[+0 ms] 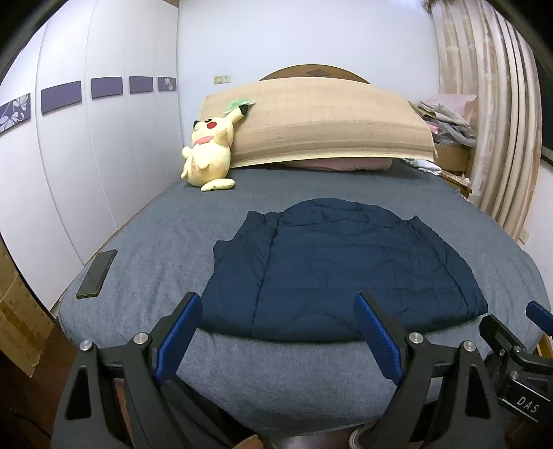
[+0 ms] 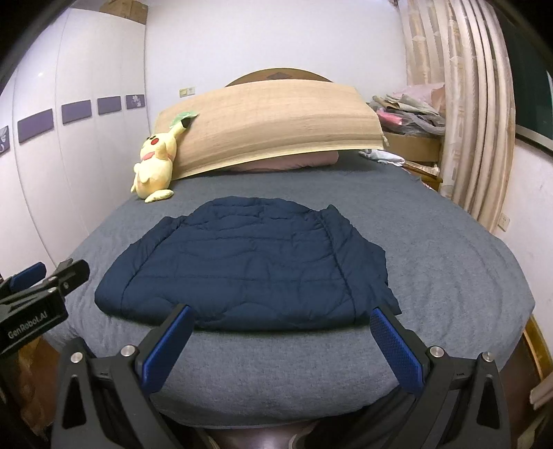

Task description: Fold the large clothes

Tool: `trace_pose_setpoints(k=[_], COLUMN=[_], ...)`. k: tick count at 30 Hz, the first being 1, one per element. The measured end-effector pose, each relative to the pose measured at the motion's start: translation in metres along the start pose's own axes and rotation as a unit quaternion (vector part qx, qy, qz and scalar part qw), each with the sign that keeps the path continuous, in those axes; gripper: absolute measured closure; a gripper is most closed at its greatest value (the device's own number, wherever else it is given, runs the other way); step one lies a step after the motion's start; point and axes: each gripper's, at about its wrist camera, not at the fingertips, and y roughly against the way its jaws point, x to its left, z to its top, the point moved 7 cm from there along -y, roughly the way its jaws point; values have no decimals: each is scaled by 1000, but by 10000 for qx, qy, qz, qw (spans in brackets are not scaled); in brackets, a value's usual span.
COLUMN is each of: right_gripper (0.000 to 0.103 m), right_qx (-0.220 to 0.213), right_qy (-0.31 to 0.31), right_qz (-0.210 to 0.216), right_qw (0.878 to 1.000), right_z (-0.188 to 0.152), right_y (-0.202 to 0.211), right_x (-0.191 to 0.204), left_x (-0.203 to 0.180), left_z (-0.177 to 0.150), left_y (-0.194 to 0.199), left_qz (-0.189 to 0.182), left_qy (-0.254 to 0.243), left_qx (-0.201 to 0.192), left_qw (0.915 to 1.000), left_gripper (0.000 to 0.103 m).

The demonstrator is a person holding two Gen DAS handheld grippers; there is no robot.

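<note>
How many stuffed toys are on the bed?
1. The yellow stuffed toy sits at the head of the grey bed, leaning on the tan mat, on the side by the white wardrobe. Others could hide behind that mat.

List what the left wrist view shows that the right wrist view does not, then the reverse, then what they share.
Only the left wrist view shows the flat black phone lying on the bed's left side, and stacked brown cardboard boxes beside the bed.

Only the right wrist view shows a brown cardboard box on top of the white wardrobe.

Both show the quilted navy jacket spread on the grey bed sheet, the yellow plush toy against the tan woven mat, the beige curtains, and both grippers open, holding nothing.
</note>
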Motion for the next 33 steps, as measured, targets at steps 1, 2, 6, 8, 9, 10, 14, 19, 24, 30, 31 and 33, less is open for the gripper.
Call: trace_pose_setpoints(k=[1,2,6,8,9,10,14,19,24,30,31,33], right_gripper=[0,0,0,0,0,0,0,0,0,0,0,0], right_qx=[8,9,2,9,9,4,-13,-8,-7,6,7,4], right_qy=[-1,-5,-24,-37,-47,-51,-49,-47,-48,-56,-57,-59], right_qz=[5,3,1,-4,0,2,4,5,-2,-21,-22,-21], right_qw=[10000,10000,10000,10000,10000,10000,10000,10000,10000,10000,10000,10000], right_z=[0,0,0,0,0,1,1,0,0,0,0,0], right_y=[-1,-1,-1,-1,-1,-1,0,0,0,0,0,0], right_x=[0,0,0,0,1,1,2,3,3,3,3,3], left_x=[0,0,-1,-2,-2,-2,-3,-4,-6,-8,-8,-10], left_z=[0,0,-1,-1,-1,-1,-1,-2,-4,-4,-4,-3], left_y=[0,0,0,0,1,1,1,2,0,3,4,5], left_qz=[5,8,35,32,36,41,32,2,-73,1,16,8], left_qy=[1,4,-19,-21,-22,-21,-20,-36,-10,-58,-68,-80], left_qx=[-4,-11,-6,-9,-24,-32,-29,-21,48,-36,-56,-65], left_qw=[10000,10000,10000,10000,10000,10000,10000,10000,10000,10000,10000,9999], left_gripper=[13,13,13,13,13,13,13,13,13,13,12,12])
